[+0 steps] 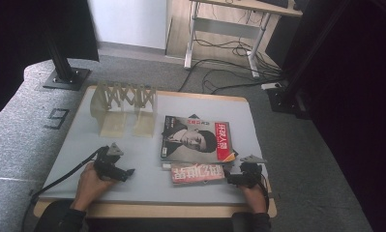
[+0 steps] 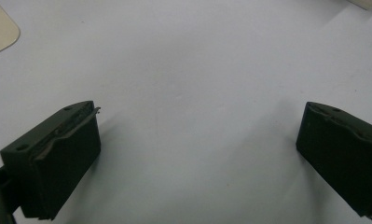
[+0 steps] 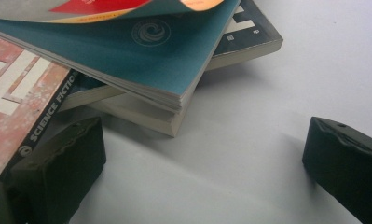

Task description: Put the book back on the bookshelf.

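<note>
The red-and-white paperback magazine with large white characters on its cover [image 1: 197, 173] lies flat on the grey counter [image 1: 147, 188], just to the left of the right gripper [image 1: 231, 180] in the high view. In the right gripper view its speckled red cover [image 3: 20, 93] and its black spine printed with white letters run down beside that gripper's left jaw, so close that I cannot tell whether they touch. The right gripper [image 3: 202, 163] has its jaws spread wide, with only bare counter between them, and nothing is held.

Just beyond this gripper sits the stack of glossy magazines topped by a cover with a dark portrait and a red band [image 1: 198, 139]. One corner of the stack overlaps the far edge of the red-and-white magazine. From the right gripper view, the teal cover [image 3: 141, 51] overhangs a thicker pale-edged volume [image 3: 146, 119] below it.

The left gripper [image 1: 127, 173], held in the person's left hand [image 1: 91, 186], rests well apart to the left of the magazines. Its jaws [image 2: 197, 154] are likewise spread wide over empty grey surface.

Farther away, beyond the left gripper, a pale beige expanding rack with a crisscross lattice back [image 1: 124, 108] stands upright near the counter's far edge.
</note>
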### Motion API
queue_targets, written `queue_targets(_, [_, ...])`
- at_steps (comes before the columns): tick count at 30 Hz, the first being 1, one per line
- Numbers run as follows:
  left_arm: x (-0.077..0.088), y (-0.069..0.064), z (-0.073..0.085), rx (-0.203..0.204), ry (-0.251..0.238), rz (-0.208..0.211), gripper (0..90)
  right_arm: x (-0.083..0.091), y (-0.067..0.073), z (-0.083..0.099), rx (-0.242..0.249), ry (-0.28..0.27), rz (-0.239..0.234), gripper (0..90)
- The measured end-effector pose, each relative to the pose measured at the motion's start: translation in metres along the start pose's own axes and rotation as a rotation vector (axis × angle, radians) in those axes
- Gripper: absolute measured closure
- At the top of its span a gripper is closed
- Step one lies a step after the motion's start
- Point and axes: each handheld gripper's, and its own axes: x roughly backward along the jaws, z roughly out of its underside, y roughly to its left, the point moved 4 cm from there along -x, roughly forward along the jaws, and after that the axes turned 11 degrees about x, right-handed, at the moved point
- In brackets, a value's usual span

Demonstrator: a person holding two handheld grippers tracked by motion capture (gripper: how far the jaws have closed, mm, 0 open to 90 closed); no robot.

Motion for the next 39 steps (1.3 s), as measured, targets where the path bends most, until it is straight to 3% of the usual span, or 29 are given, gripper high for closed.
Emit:
queue_targets(26, [0.001,-0.001,0.0,0.017,0.0,-0.002,0.0,0.001,0.0,0.0,0.003,-0.003,-0.005,0.0])
queue_targets(29, [0.001,-0.002,-0.001,0.027,-0.003,0.017,0.0,0.001,0.001,0.0,0.012,-0.004,-0.015,0.0])
queue_targets(31, [0.001,-0.005,-0.003,0.032,-0.002,0.053,0.1,0.002,0.002,0.0,0.011,-0.009,-0.028,0.1])
queue_targets(39, [0.002,-0.015,-0.013,0.014,-0.021,0.095,0.8,0.012,0.0,0.001,0.005,-0.025,-0.041,0.6])
